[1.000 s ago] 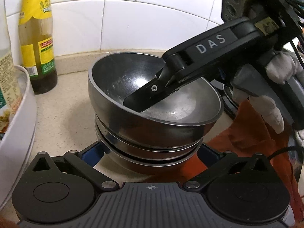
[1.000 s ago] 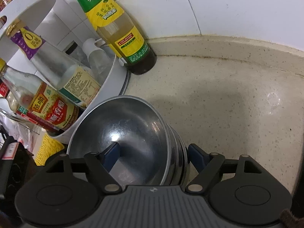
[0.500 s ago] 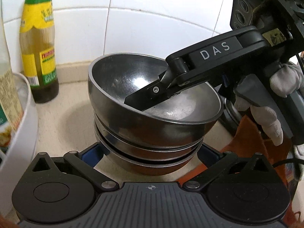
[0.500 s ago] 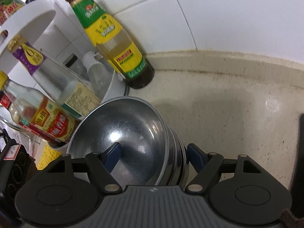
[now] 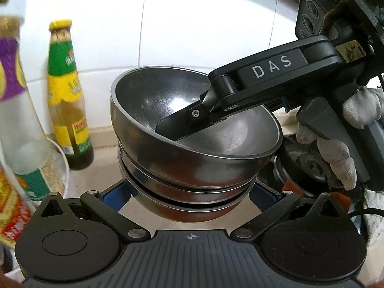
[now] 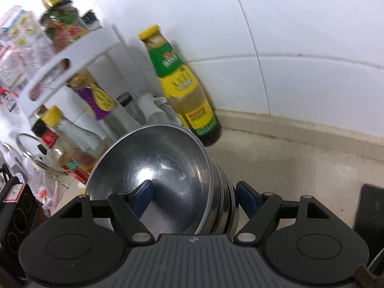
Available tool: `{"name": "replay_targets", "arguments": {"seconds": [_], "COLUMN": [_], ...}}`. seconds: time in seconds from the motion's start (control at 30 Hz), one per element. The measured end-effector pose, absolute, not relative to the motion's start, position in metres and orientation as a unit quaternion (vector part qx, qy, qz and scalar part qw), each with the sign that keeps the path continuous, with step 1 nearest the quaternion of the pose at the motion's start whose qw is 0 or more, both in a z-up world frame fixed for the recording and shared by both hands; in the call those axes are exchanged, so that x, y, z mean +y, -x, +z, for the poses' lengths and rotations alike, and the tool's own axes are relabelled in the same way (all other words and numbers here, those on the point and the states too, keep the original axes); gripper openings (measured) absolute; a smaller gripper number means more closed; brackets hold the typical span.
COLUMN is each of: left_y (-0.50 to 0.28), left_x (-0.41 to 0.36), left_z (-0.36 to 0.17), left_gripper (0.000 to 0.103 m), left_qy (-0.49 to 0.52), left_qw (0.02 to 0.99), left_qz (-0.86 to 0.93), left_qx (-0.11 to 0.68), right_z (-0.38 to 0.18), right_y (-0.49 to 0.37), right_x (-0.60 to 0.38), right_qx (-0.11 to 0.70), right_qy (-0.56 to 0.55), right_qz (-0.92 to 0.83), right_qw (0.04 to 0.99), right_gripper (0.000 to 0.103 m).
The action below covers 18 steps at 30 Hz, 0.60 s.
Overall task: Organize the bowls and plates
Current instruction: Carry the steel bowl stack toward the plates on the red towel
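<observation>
A stack of several steel bowls (image 5: 192, 168) hangs above the beige counter (image 6: 300, 158), held from two sides. My left gripper (image 5: 188, 194) is shut on the lowest bowls, a blue pad on each flank. My right gripper (image 6: 194, 196) is shut across the stack's wall, one pad inside the top bowl (image 6: 156, 165) and the other outside. In the left wrist view its inner finger (image 5: 182, 124) lies in the top bowl. A gloved hand (image 5: 336, 148) holds that gripper.
A green-and-yellow labelled bottle (image 6: 187, 88) stands against the white tiled wall. A white tiered rack (image 6: 67, 55) full of sauce bottles stands left of the bowls. A dark flat object (image 6: 372, 211) lies at the counter's right. A stove burner (image 5: 304, 165) shows under the gloved hand.
Both grippers have risen with the bowl stack, which has left the counter. The bottle, rack and counter sit lower and farther off in both views.
</observation>
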<state>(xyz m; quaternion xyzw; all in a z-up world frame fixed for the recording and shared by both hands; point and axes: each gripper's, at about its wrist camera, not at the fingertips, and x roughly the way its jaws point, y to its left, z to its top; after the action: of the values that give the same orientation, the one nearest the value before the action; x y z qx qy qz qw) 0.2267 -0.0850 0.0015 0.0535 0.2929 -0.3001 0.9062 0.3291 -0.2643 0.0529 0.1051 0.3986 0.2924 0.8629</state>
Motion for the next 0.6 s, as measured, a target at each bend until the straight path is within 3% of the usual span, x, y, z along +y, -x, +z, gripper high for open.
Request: {"name": "replay_targets", "arguments": {"seconds": [0.6], "left_y": [-0.109], "left_x": [-0.074], "left_z": [0.061], "left_gripper": [0.103], "left_qy": [-0.075], "left_qw": [0.916], "left_qz": [-0.29], "left_qx": [0.266], "right_z": [0.121], "right_y": [-0.205], "right_x": [-0.252], "right_qx": [0.36], "right_qy": [-0.092], "right_qz": [0.303], "right_qw": [0.878], "right_gripper": [0.071]}}
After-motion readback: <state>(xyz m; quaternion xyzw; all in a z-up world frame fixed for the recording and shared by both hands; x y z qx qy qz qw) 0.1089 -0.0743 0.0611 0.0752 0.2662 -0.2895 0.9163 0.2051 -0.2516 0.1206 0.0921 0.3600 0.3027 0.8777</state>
